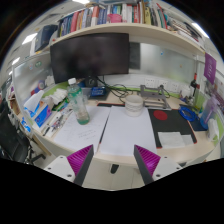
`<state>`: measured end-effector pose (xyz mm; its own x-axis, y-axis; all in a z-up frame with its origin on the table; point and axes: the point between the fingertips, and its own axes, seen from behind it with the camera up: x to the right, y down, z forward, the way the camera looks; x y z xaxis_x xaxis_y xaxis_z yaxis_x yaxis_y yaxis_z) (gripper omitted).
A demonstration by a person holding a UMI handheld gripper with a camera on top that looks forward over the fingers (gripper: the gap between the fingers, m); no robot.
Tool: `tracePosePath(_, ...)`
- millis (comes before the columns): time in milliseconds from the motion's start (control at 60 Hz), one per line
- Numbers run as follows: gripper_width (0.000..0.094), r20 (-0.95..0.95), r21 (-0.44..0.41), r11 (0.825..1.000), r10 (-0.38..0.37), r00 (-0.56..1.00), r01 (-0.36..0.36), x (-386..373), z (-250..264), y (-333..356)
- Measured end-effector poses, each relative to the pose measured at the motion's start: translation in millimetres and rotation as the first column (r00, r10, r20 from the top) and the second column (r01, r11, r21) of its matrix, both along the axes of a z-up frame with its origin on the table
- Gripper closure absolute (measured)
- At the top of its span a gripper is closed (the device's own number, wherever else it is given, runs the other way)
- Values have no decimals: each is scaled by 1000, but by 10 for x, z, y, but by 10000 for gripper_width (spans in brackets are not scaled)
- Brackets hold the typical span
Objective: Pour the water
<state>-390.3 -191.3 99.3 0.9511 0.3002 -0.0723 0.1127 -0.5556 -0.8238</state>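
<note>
Gripper view of a cluttered desk. The gripper [114, 163] occupied the lower centre of the frame, its two fingers spread wide apart with nothing between them; the magenta pads [80, 160] faced inward across an open gap. The fingers hung above the near edge of the desk [125, 135], clear of every object on it.

A plastic water bottle [74, 98] stood upright left of centre, well beyond the left finger. Just beside it, toward the lower right of the bottle, stood a clear glass [83, 113]. Whether either vessel held water could not be told.

A dark monitor [90, 55] filled the upper centre, with a shelf of books [120, 15] above it along the top of the frame. A black notebook [172, 127] with a red patch lay at right of centre, beyond the right finger. A white sheet [125, 128] lay in the middle of the desk, ahead of the gap between the fingers. Blue and mixed items crowded the left edge, too small to identify.
</note>
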Motion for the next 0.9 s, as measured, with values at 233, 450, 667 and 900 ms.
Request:
tracePosePath(233, 77, -63, 227, 974, 5, 998, 10, -1571, 229, 657)
tracePosePath(450, 75, -27, 318, 938, -133, 991, 135, -1900, 70, 1510)
tracePosePath(667, 266, -59, 379, 907, -175, 983, 184, -2066, 6, 2050)
tracePosePath(900, 575, -53, 424, 889, -166, 985, 173, -2089, 7, 2159)
